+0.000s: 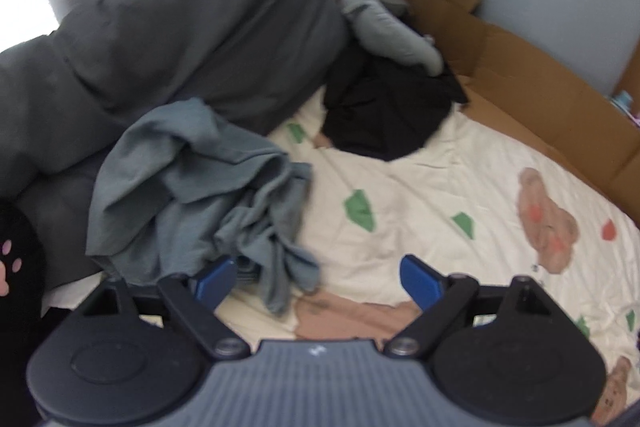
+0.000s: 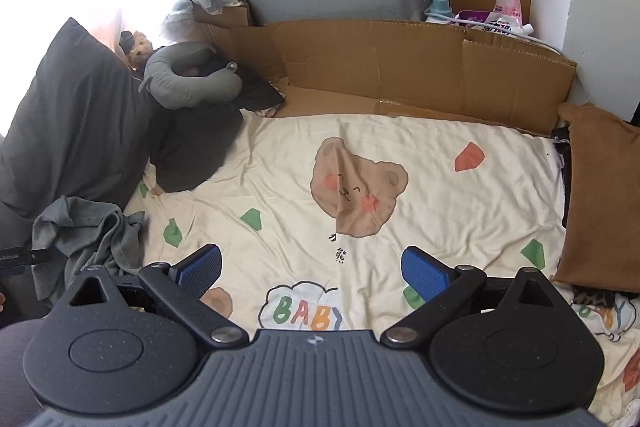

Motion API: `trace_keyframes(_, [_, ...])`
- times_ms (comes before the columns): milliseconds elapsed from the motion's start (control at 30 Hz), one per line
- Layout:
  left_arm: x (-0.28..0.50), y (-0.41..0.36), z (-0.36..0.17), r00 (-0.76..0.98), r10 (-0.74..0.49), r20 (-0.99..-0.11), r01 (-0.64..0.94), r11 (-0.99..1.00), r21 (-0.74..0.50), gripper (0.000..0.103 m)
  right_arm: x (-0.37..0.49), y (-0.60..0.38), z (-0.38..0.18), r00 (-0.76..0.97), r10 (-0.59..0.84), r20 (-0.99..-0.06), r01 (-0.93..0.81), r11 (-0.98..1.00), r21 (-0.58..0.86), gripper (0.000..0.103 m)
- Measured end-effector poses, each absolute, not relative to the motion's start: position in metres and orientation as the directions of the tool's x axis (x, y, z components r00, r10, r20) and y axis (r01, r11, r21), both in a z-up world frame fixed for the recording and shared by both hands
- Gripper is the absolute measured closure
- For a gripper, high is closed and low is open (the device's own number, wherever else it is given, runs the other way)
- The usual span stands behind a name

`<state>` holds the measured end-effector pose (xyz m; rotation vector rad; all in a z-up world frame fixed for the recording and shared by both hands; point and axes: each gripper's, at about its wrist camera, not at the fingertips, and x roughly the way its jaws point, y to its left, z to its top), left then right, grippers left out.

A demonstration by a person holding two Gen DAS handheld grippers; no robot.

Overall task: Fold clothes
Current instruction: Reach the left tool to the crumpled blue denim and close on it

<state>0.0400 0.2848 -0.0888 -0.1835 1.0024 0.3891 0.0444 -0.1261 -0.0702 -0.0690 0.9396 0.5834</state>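
Observation:
A crumpled grey-green garment [image 1: 200, 195] lies in a heap on the cream bear-print bed sheet [image 1: 420, 195], against a dark grey pillow [image 1: 192, 27]. My left gripper [image 1: 316, 277] is open, its left blue pad close to the garment's near edge; a fold of cloth hangs between the jaws, not gripped. In the right wrist view the same garment [image 2: 88, 239] lies at the far left. My right gripper [image 2: 312, 267] is open and empty above the sheet [image 2: 440, 187], well right of the garment. A black garment [image 1: 384, 107] lies farther back, also seen in the right wrist view [image 2: 192, 151].
A grey neck pillow [image 2: 188, 79] and a teddy bear [image 2: 138, 47] lie at the bed head. Flattened cardboard [image 2: 400, 67] lines the wall side. A brown cushion [image 2: 600, 195] stands at the right. Bottles and bags [image 2: 480, 13] sit behind the cardboard.

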Motion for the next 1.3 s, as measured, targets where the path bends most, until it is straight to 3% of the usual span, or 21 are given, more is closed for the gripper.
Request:
trace_keyframes(533, [0.046,0.348,-0.174,0.445,0.288,-0.848,-0.493,0.869,0.037,0.015,0.08,-0.13,-0.15,0.488,0.415,-0.767,-0.443,0.876,0.192,0.008])
trace_keyframes(700, [0.055,0.362,-0.198,0.454,0.297,-0.84,-0.517,0.856,0.023,0.015,0.09,-0.125,-0.18,0.437,0.459,-0.774,-0.434,0.861,0.265,0.019])
trace_keyframes(933, [0.071,0.375,-0.224,0.446,0.316,-0.837,-0.532,0.846,0.035,0.015,0.091,-0.099,-0.212,0.344,0.505,-0.791,-0.513,0.807,0.292,0.019])
trace_keyframes(1167, [0.085,0.39,-0.255,0.411,0.334,-0.848,-0.556,0.829,0.058,0.015,0.085,-0.074,-0.237,0.245,0.555,-0.795,-0.553,0.754,0.356,0.013])
trace_keyframes(1300, [0.092,0.396,-0.269,0.401,0.345,-0.848,-0.556,0.828,0.075,0.024,0.08,-0.068,-0.245,0.223,0.548,-0.806,-0.558,0.75,0.355,0.012])
